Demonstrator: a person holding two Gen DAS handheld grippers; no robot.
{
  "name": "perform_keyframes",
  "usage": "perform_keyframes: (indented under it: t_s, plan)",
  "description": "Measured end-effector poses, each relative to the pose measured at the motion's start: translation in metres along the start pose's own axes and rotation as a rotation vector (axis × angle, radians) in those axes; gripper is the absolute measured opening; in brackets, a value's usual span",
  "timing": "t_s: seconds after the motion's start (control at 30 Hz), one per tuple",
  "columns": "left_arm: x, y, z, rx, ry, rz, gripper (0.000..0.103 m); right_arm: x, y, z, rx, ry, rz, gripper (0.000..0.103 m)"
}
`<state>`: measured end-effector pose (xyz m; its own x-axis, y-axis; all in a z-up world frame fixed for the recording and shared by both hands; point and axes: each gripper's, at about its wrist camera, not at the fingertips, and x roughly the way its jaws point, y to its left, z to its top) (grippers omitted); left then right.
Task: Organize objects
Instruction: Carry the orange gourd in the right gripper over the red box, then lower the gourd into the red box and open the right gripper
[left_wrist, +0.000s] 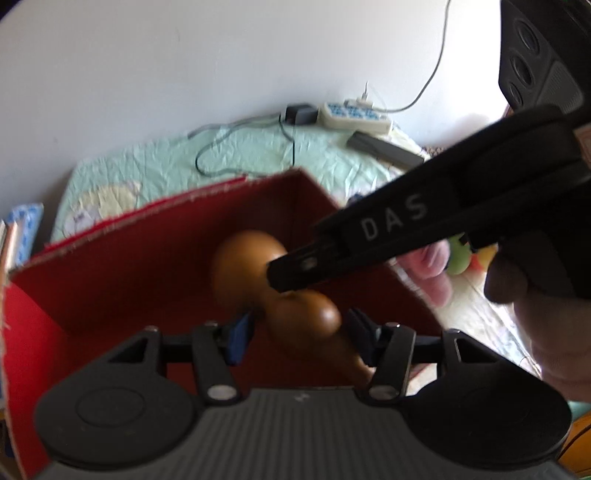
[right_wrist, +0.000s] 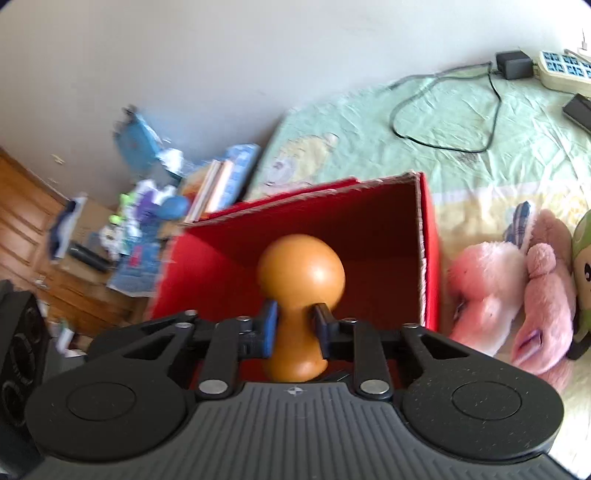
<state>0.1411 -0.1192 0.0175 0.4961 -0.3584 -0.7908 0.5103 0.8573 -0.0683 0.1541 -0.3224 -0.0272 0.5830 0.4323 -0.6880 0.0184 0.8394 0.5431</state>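
right gripper (right_wrist: 295, 328) sits nearest my lens, its blue pads (right_wrist: 269, 325) clamped on the narrow waist of the gourd (right_wrist: 301, 273). i judge the grip sound: both pads press the neck, bulb forward, base toward the camera.

left gripper (left_wrist: 299, 332) stands half wide; its pads flank the gourd's lower bulb, but blur stops me telling whether either touches. i read it as not gripping.

from the left view, the right tool crosses in from the right, a hand (left_wrist: 428, 273) behind it, its tip at the gourd's waist.

gourd hangs over the open red box (right_wrist: 428, 258), above its floor, not resting on it as far as i can see.

recommendation: draw the left gripper clear, lower the gourd on the right gripper alone until it lies on the box floor, away from the walls, then release. risk: a round bulb may roll.

beyond the box, plush toys (right_wrist: 517, 288) lie on the sheet (right_wrist: 443, 122), with a cable (right_wrist: 495, 110) further back.
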Motion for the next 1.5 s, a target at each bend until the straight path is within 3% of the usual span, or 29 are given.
perform_keyframes:
  t_s: [0.2, 0.3, 0.53, 0.6, 0.77, 0.8, 0.93, 1.07, 1.23, 1.4, 1.5]
  plan:
    - [0.017, 0.033, -0.005, -0.011, 0.074, 0.008, 0.060, 0.026, -0.002, -0.002, -0.041, 0.041, -0.136, 0.003]
    - [0.006, 0.054, -0.015, -0.045, 0.060, -0.017, 0.060, 0.022, -0.008, -0.001, -0.004, 0.047, -0.123, 0.005]
    - [-0.017, 0.093, -0.037, -0.135, 0.030, -0.066, 0.063, 0.012, 0.003, -0.003, 0.063, 0.158, -0.080, 0.019]
    - [-0.020, 0.096, -0.040, -0.132, 0.022, -0.045, 0.063, 0.018, 0.014, -0.006, 0.010, 0.208, -0.121, 0.024]
    - [-0.025, 0.103, -0.050, -0.097, 0.019, 0.049, 0.063, 0.036, 0.032, -0.009, -0.071, 0.304, -0.104, 0.025]
    - [-0.025, 0.104, -0.051, -0.097, 0.023, 0.059, 0.063, 0.042, 0.034, -0.009, -0.085, 0.320, -0.125, 0.025]
    - [-0.019, 0.109, -0.053, -0.091, 0.041, 0.071, 0.063, 0.070, 0.041, -0.016, -0.232, 0.352, -0.342, 0.027]
    - [-0.020, 0.103, -0.054, -0.035, 0.034, 0.144, 0.065, 0.082, 0.024, -0.017, -0.194, 0.380, -0.404, 0.026]
    - [-0.030, 0.111, -0.058, -0.048, 0.019, 0.101, 0.062, 0.054, 0.014, -0.005, -0.076, 0.339, -0.210, 0.027]
    - [-0.046, 0.113, -0.058, -0.051, -0.045, 0.084, 0.066, 0.052, 0.044, -0.021, -0.331, 0.507, -0.149, 0.035]
    - [-0.059, 0.122, -0.056, -0.076, -0.091, 0.076, 0.066, 0.058, 0.042, -0.027, -0.311, 0.592, -0.089, 0.032]
